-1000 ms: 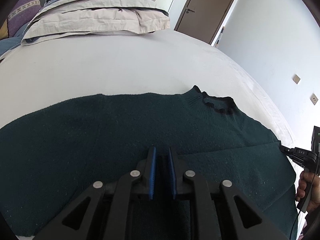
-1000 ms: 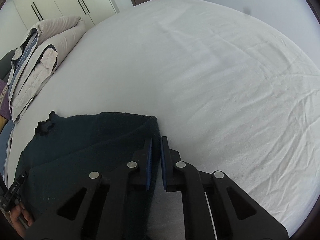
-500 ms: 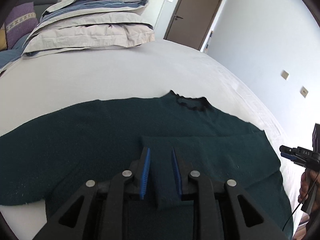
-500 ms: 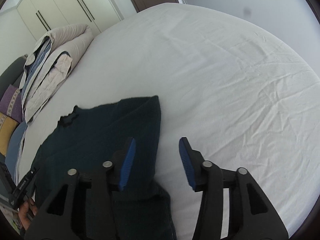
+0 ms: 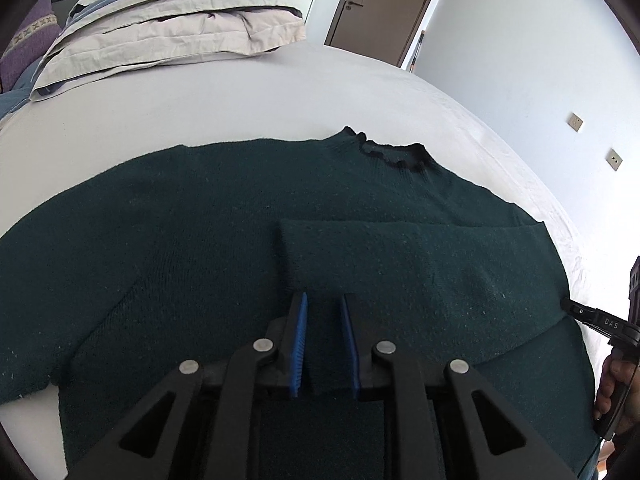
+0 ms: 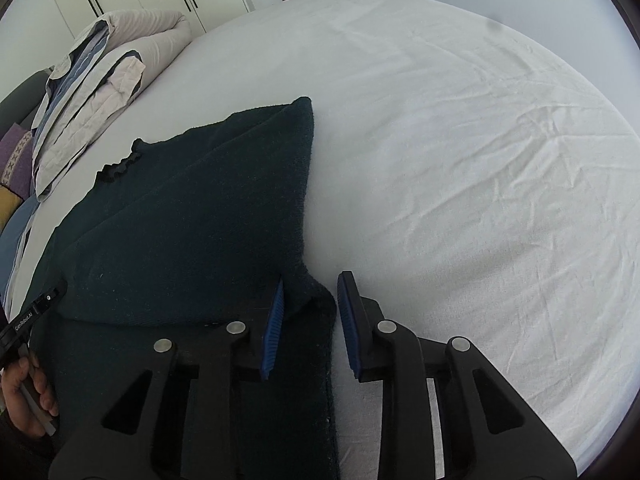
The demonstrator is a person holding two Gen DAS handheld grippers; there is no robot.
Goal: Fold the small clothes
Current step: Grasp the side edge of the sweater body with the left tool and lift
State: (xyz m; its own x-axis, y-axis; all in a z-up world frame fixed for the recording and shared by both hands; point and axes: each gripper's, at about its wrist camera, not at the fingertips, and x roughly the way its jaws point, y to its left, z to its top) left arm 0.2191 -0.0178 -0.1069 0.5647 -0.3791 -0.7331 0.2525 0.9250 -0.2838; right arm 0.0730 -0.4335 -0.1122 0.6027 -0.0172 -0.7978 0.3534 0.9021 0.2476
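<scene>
As both narrow, sweater (image 5: 224,240) beneath left tool (image 5: 324,340), right tool (image 6: 310,320)

Soft, even daylight fills both views, with faint shadows on the bright sheet (image 6: 460,152). Focus is sharp. Fisheye bends the edges, and the corners go black.

A sweater (image 5: 208,240) is spread on the bed (image 6: 460,160), one sleeve (image 5: 420,264) folded across it; bedding (image 5: 168,28) is stacked behind it.
</scene>
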